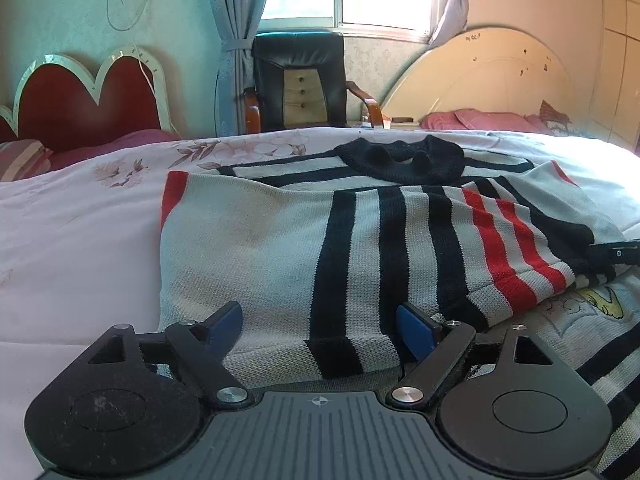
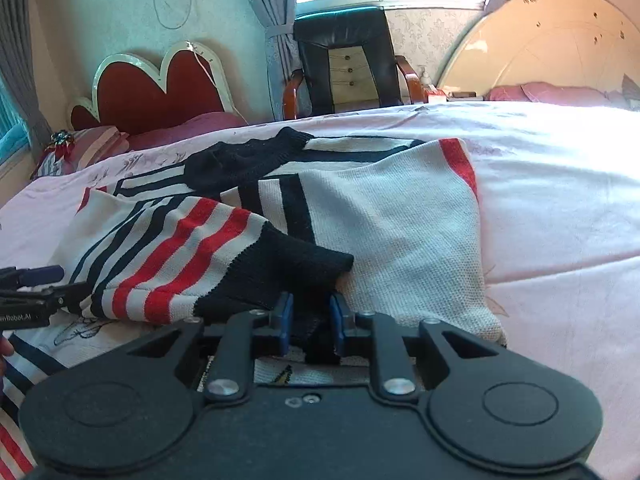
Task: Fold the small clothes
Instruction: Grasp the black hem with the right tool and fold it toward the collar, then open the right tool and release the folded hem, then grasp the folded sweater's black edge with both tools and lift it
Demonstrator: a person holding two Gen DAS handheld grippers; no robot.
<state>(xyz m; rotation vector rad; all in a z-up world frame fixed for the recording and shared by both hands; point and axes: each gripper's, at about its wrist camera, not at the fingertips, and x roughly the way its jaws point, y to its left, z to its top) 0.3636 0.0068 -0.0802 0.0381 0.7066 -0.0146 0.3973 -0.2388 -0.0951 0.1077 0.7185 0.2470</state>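
Note:
A small knitted sweater [image 1: 280,240], white with black and red stripes and a black collar [image 1: 404,158], lies on the bed with its sleeves folded across the body. My left gripper [image 1: 320,328] is open, its blue pads either side of a folded sleeve end lying between them. My right gripper [image 2: 310,320] is shut on the black cuff [image 2: 304,268] of the other sleeve, low over the sweater [image 2: 400,216]. The right gripper's tip shows at the right edge of the left wrist view [image 1: 612,254]; the left gripper shows at the left edge of the right wrist view [image 2: 32,292].
The sweater lies on a pale pink floral bedsheet [image 1: 72,232]. A black armchair [image 1: 300,80] stands beyond the bed by the window. A red heart-shaped headboard [image 1: 80,96] is at left, a cream rounded headboard [image 1: 480,76] with pink pillows at right.

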